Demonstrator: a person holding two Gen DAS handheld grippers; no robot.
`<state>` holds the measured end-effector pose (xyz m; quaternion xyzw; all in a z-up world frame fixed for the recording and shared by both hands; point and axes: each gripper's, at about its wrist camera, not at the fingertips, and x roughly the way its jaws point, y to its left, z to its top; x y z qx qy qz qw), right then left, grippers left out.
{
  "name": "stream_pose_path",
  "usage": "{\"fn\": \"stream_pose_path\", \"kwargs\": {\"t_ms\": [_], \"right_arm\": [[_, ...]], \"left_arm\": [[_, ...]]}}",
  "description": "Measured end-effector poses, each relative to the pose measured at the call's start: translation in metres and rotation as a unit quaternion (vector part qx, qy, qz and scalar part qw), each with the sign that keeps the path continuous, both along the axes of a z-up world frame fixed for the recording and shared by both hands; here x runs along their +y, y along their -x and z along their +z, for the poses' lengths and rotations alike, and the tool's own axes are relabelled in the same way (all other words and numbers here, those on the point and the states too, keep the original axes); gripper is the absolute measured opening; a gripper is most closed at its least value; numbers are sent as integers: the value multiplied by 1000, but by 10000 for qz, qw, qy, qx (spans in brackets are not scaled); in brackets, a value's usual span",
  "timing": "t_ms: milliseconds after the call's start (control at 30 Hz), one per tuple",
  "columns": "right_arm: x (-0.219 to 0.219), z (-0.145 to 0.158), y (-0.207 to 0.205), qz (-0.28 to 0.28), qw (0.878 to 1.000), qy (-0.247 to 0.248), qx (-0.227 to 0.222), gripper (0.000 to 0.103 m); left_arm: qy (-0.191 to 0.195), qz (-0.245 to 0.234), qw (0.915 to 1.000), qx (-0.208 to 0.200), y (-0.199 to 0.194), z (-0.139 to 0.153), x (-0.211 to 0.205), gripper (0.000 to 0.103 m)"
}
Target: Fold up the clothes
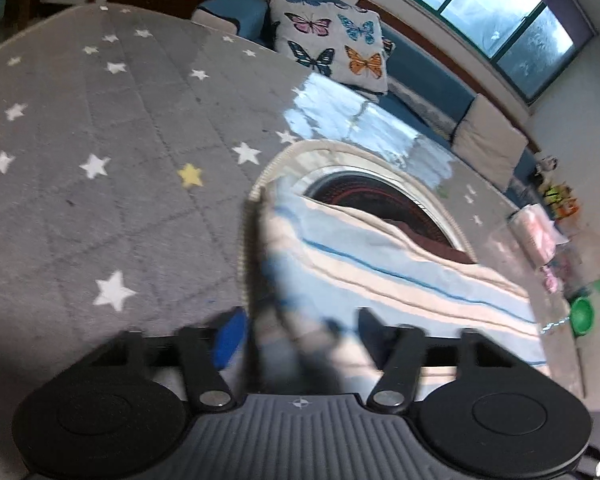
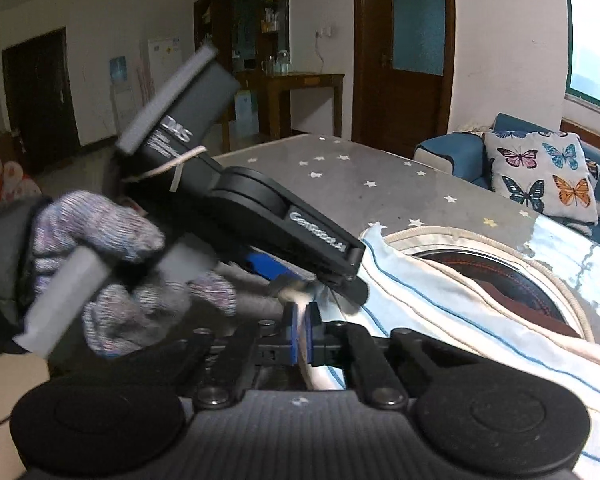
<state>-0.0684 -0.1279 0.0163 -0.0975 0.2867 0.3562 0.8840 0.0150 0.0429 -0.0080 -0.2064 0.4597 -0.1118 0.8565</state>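
- Jaws of the right gripper [image 2: 300,334] pinch the striped garment [image 2: 460,308] edge.
- Left gripper [image 1: 296,332] half-open around blurred cloth; grip unclear.
- Garment lies on the star-printed surface [image 1: 100,128].

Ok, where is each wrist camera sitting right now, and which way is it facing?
Left wrist: on the left gripper, angled down over the starred grey cover at the striped garment, sofa and window beyond; own jaws apart, cloth between.
Right wrist: on the right gripper, facing along the garment's edge toward the wooden door; own jaws shut on the garment, plus the gloved hand holding the left gripper.
Shared: garment, starred cover, butterfly cushion.
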Motion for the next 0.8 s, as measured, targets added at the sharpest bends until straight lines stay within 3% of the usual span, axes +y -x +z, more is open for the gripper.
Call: {"fn": "stream_pose_path", "kwargs": {"t_ms": [100, 133, 433, 533, 667, 800], "right_arm": [[-4, 2, 5, 93, 9999, -52, -28, 2], [-4, 1, 7, 92, 9999, -47, -58, 2], [-30, -5, -6, -205, 9996, 183, -29, 13], [-27, -14, -7, -176, 9996, 225, 44, 31], [-26, -23, -11, -372, 9990, 215, 105, 33], [-43, -23, -25, -908, 9956, 222, 79, 35]], "left_arm": [[22, -30, 10000, 13, -2, -3, -2, 19], [3, -5, 10000, 27, -1, -4, -2, 18], [31, 144, 9999, 48, 0, -2, 6, 14], [6, 189, 9998, 8, 0, 3, 4, 10], [50, 162, 9998, -132, 2, 13, 1, 9], [182, 128, 9993, -292, 4, 24, -3, 8]]}}
